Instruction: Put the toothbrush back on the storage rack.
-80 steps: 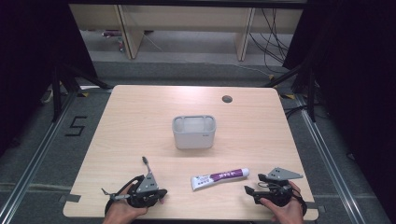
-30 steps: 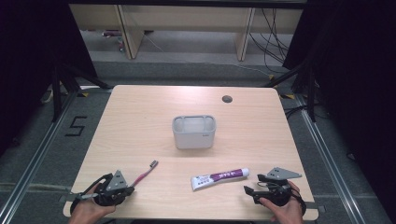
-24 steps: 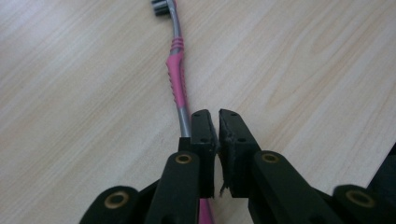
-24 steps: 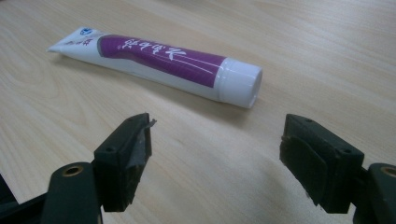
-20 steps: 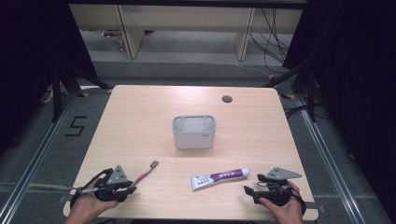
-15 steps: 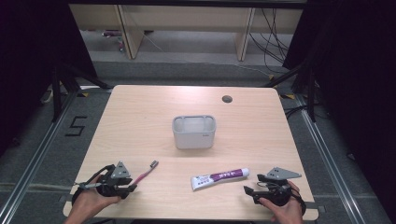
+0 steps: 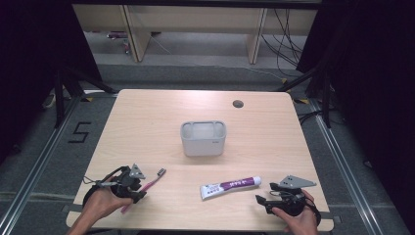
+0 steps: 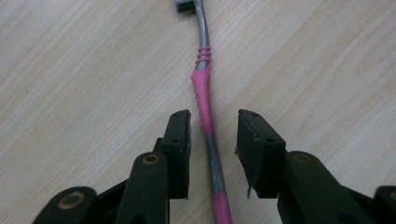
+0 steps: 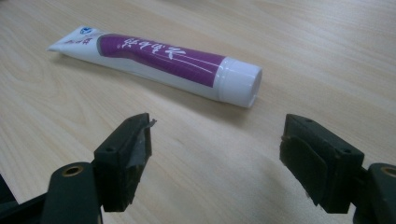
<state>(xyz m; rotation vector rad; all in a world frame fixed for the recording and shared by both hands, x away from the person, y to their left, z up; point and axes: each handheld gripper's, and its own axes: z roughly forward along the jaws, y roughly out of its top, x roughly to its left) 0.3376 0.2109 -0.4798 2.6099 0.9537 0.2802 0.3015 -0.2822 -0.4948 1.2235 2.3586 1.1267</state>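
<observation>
Down low, two claws over a toothbrush and a tube of toothpaste.

Nearest, at the front edge of the table [image 7: 147, 107]: left gripper [image 8: 212, 140] set astride the toothbrush [image 8: 205, 100], jaws having just been opening, now narrowly parted with the pink handle between them and clear of both pads (brush flat on the wood, bristle end pointing away). Right gripper [image 9: 215, 154] held low near the front right corner, jaws spread wide with only bare wood between, aimed at the white cap of the toothpaste tube [image 9: 159, 58] lying just beyond, apart from both pads. Farther off, mid-table: grey holder [image 7: 203, 138], upright, well apart from both. Beyond that, near the back edge, a small round hole [image 7: 238, 104].
</observation>
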